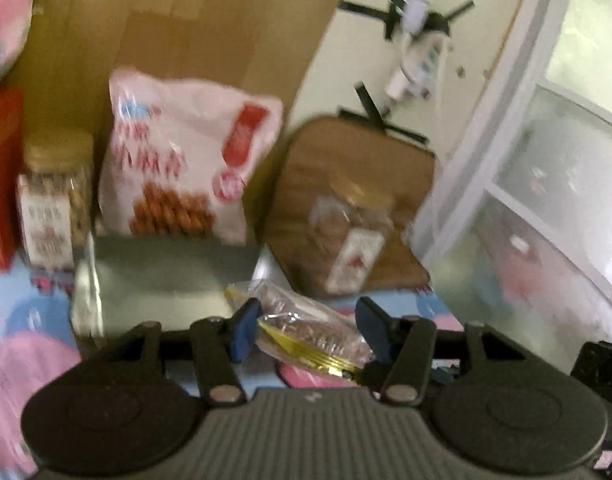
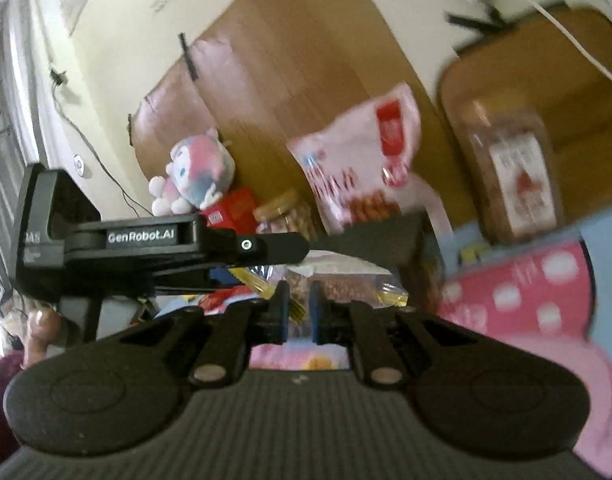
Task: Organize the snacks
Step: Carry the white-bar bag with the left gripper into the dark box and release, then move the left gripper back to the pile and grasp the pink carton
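Only "GenRobot.AI" legible, on the left claw's (image 2: 265, 246) body; snack labels prob. too blurred.

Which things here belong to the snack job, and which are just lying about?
Job:
- clear packet, between both tongs, left and right
- grey box
- pink bag
- two jars
- red box

Lying about:
- plush toy
- wooden boards
- cable

Left tool (image 1: 308, 330): black linkage, blue pads, ribbed grey body. Right tool (image 2: 297, 310): same; white "GenRobot.AI" marking.
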Action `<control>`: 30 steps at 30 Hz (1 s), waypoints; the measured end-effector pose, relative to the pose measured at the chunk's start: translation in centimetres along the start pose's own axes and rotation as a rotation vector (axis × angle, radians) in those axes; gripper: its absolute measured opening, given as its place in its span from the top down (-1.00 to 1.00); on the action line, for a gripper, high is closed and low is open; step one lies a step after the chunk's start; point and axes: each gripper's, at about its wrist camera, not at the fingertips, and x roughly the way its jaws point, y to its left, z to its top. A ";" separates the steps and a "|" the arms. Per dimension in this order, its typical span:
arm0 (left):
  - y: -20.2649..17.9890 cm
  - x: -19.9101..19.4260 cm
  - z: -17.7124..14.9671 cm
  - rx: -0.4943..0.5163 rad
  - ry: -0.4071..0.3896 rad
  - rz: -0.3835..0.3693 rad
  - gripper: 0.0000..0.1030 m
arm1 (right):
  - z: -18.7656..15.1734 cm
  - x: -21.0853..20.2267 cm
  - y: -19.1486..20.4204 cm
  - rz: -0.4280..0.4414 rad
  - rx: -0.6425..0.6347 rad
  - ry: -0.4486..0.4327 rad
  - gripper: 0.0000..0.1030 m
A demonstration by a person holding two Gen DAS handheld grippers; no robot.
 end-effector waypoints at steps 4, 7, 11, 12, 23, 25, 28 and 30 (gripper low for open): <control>2.1 3.7 1.9 -0.017 -0.010 0.048 -0.02 | 1.8 4.3 -0.9 -0.019 -0.037 0.001 0.75; 3.9 6.5 1.6 -0.048 0.038 0.081 0.01 | 2.0 7.3 -2.3 -0.067 -0.055 0.039 0.64; 4.6 7.4 0.3 -0.036 0.075 0.118 -0.07 | 1.3 7.5 -3.0 -0.155 -0.056 0.026 0.50; 4.8 6.7 0.0 -0.034 0.065 0.106 -0.07 | 1.2 6.7 -3.2 -0.154 -0.039 0.011 0.50; 7.0 -5.2 -5.3 -0.069 -0.001 0.112 -0.17 | -5.4 1.5 -2.7 -0.078 0.095 0.145 0.50; 7.6 -5.1 -5.9 -0.076 0.044 0.148 -0.17 | -5.8 2.3 -2.1 -0.091 0.079 0.174 0.50; 9.1 -3.6 -6.1 -0.171 0.152 0.133 -0.17 | -5.4 3.3 -2.0 -0.123 0.052 0.181 0.50; 10.1 -2.6 -6.2 -0.235 0.186 0.099 -0.17 | -5.2 4.1 -1.8 -0.171 -0.022 0.185 0.46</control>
